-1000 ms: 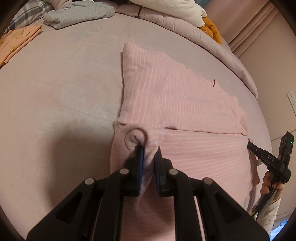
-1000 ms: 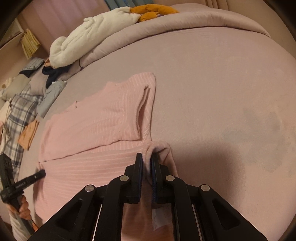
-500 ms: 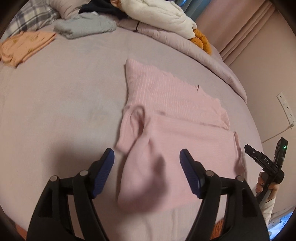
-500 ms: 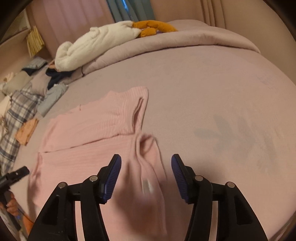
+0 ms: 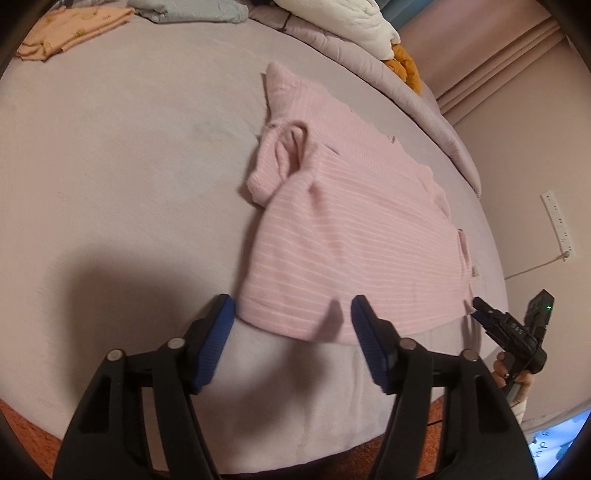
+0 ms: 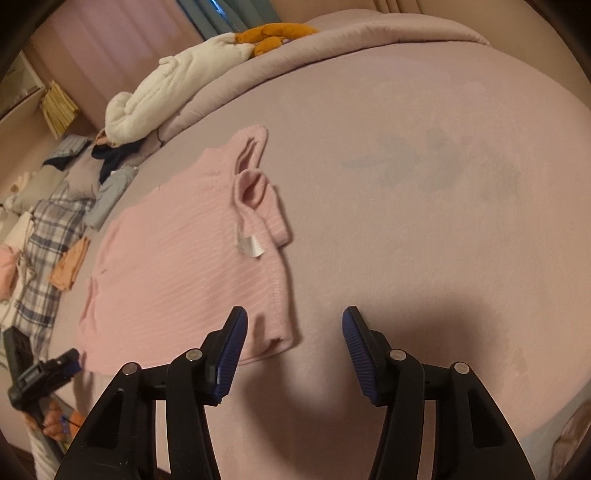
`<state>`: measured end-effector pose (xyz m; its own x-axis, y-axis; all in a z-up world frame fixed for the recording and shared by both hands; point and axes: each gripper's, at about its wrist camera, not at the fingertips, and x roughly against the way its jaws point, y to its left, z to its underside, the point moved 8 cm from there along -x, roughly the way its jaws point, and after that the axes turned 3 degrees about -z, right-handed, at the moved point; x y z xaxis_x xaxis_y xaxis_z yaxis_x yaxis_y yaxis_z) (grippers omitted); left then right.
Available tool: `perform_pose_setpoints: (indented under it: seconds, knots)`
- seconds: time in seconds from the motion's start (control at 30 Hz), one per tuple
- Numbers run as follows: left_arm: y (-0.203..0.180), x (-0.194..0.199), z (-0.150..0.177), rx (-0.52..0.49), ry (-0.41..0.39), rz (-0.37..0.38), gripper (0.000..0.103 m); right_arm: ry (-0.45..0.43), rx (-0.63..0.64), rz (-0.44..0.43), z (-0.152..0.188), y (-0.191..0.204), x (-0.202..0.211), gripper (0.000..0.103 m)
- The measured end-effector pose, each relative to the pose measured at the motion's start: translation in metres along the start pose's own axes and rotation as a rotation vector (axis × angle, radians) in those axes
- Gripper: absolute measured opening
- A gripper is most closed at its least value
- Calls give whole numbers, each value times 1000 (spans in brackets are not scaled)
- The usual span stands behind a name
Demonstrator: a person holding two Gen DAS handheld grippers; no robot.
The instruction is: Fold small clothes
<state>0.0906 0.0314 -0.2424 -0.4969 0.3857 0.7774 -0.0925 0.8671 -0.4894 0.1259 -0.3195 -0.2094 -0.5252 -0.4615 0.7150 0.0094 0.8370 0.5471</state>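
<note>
the pink striped garment (image 5: 354, 236) lies folded on the mauve bed (image 5: 129, 166), its near half laid over the far half so that a band of the lower layer shows along the far edge. a short sleeve (image 5: 280, 162) sticks out at its left side in the left wrist view, the cuff gaping open, and in the right wrist view the other sleeve (image 6: 258, 199) juts toward the bare sheet with a white label (image 6: 249, 245) lying just below it on the seam. the left claw (image 5: 291, 314) hangs above the near hem of the garment with its blue pads well apart; the jaws are closing a little, the hem shows between them but the pads do not press on it. the right claw (image 6: 295, 325) sits over the garment's near right corner, jaws also closing slightly, one pad above the cloth and the other above the bare sheet, gripping nothing. each claw shows small at the edge of the other's view, held in a hand (image 5: 511, 373). beyond the garment a rolled comforter runs along the far side of the bed with a white blanket (image 6: 177, 85) and an orange plush thing (image 6: 273, 35) on top. an orange folded cloth (image 5: 74, 29) and a grey folded cloth (image 5: 192, 11) lie at the far left of the bed, near a plaid fabric (image 6: 44, 251).
</note>
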Motion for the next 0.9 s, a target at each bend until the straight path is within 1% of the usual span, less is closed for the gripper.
perform_pose_setpoints:
  seconds: [0.03, 0.07, 0.1, 0.13, 0.17, 0.2, 0.23, 0.3, 0.37, 0.4, 0.47, 0.53, 0.57, 0.63, 0.73, 0.83, 0.9]
  knots:
    - [-1, -2, 1, 4, 3, 8, 57, 12, 7, -10, 1, 4, -4, 47]
    - [-1, -4, 2, 6, 2, 12, 52, 17, 20, -11, 2, 8, -6, 42]
    - [-2, -6, 3, 7, 1, 13, 44, 17, 33, -7, 3, 10, -9, 39]
    - [-2, -7, 4, 7, 0, 4, 40, 19, 39, -4, 5, 12, -11, 32]
    - [-1, -7, 4, 9, -1, -3, 27, 22, 45, 1, 6, 13, -14, 23]
    - [-2, -8, 4, 9, 0, -7, 13, 23, 42, 1, 7, 15, -16, 18]
    - [-4, -9, 4, 15, 11, 2, 10, 29, 35, -8, 7, 16, -18, 8]
    - [-4, -5, 3, 49, 3, -8, 9, 14, 40, -1, 6, 21, -15, 7]
    - [-9, 4, 2, 46, -5, -21, 8, -12, 60, -10, 4, 29, -5, 7]
    - [-14, 12, -1, 38, -22, -15, 8, -27, 64, -24, 2, 33, 1, 7]
    - [-28, 31, -7, 9, -54, 3, 8, -64, 73, -61, -4, 43, 18, 7]
    - [-40, 52, -15, -10, -94, 28, 8, -119, 88, -102, -14, 56, 42, 6]
    - [-47, 67, -21, -19, -126, 45, 7, -144, 96, -115, -19, 61, 52, 6]
    - [-59, 93, -30, -33, -181, 77, 7, -197, 111, -139, -29, 72, 74, 6]
    - [-71, 124, -38, -41, -235, 103, 7, -284, 129, -181, -42, 89, 110, 6]
    - [-79, 153, -40, -53, -290, 124, 7, -343, 136, -224, -49, 102, 134, 6]
    - [-84, 166, -39, -58, -309, 136, 7, -370, 144, -226, -50, 109, 139, 6]
